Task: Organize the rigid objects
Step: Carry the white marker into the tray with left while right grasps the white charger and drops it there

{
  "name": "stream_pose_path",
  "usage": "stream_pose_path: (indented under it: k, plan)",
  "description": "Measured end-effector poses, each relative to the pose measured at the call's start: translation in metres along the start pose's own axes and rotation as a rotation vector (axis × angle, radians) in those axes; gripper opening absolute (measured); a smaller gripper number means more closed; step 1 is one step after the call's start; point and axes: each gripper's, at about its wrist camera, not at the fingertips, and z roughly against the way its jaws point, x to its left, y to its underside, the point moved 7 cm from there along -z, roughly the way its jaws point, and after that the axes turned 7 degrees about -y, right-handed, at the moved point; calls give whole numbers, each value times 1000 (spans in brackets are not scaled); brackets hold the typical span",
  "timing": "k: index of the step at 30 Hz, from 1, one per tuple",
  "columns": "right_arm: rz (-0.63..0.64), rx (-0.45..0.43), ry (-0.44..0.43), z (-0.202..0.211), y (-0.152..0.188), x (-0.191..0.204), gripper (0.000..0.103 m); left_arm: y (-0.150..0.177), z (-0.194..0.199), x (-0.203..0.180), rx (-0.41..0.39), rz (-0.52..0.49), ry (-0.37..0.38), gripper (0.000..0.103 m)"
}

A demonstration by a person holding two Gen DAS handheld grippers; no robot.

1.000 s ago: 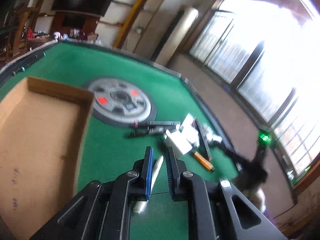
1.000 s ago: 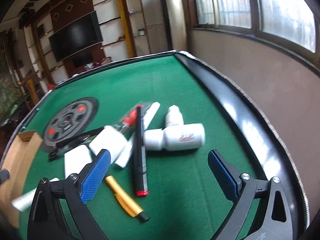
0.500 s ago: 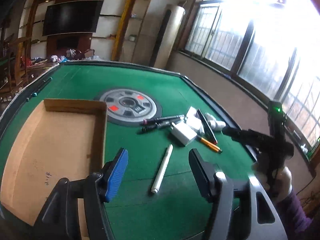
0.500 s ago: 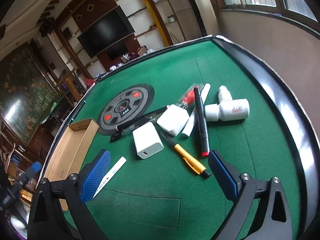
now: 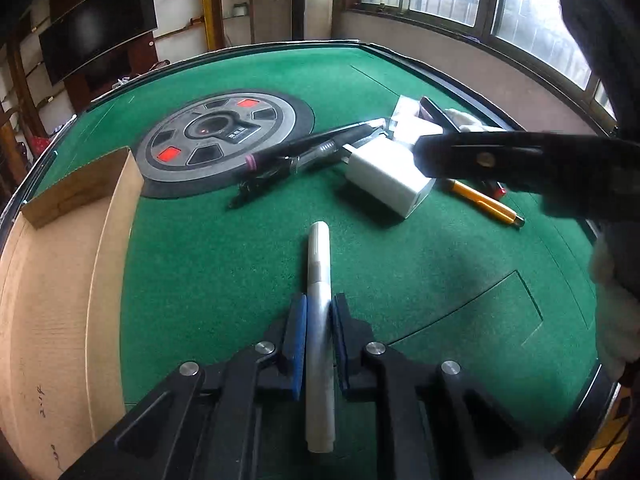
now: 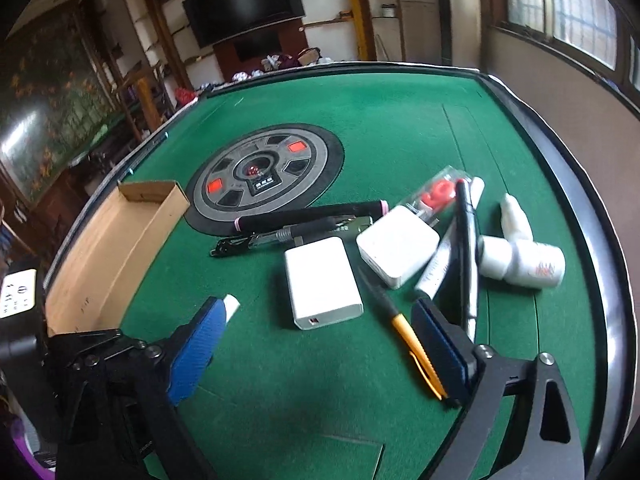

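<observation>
Low in the left wrist view, the left gripper (image 5: 319, 312) has its fingers clenched on the white marker (image 5: 319, 280) lying on the green surface (image 5: 224, 264). It looks light, stiff and slippery; mid-barrel suits it.

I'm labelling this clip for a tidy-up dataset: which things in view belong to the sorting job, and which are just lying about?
Part of the job:
- white marker, clamped in the left tongs
- cardboard box
- white charger
- square white adapter
- orange pen
- two white bottles
- right tongs, closing, nothing gripped

Just there:
- round table hub
- wall television
</observation>
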Motion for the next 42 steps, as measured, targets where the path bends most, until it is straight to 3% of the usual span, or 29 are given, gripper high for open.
stream_pose_path:
  k: [4,12,14,15,17,22,25,29,32,37,42]
  plan:
    - [41,71,-11,-22,-3,7,65,8,13,14,3,96,103,12]
    - [89,137,77,-51,-8,8,61,12,74,52,-124,252,223,12]
    - [97,160,116,-61,-8,7,56,12,87,62,-146,279,236,12]
    - [101,168,138,-64,-7,5,46,11,92,68,-156,291,236,12]
    - [62,166,133,-65,-6,3,45,10,104,82,-178,313,236,12]
    - [-48,130,17,-35,-5,9,45,1,140,128,-241,344,198,12]
    - [-60,94,-84,-9,-16,32,45,-9,146,157,-246,343,151,12]
    - [-75,99,-255,-2,-36,84,45,-27,129,194,-212,343,80,12]
    - [-87,131,-335,-21,-47,124,45,-32,95,216,-141,378,92,12]
    - [-116,201,-365,-81,-57,174,45,-29,40,235,-60,457,109,12]
    - [-118,233,-312,-126,-59,193,45,-26,3,246,-30,537,159,12]
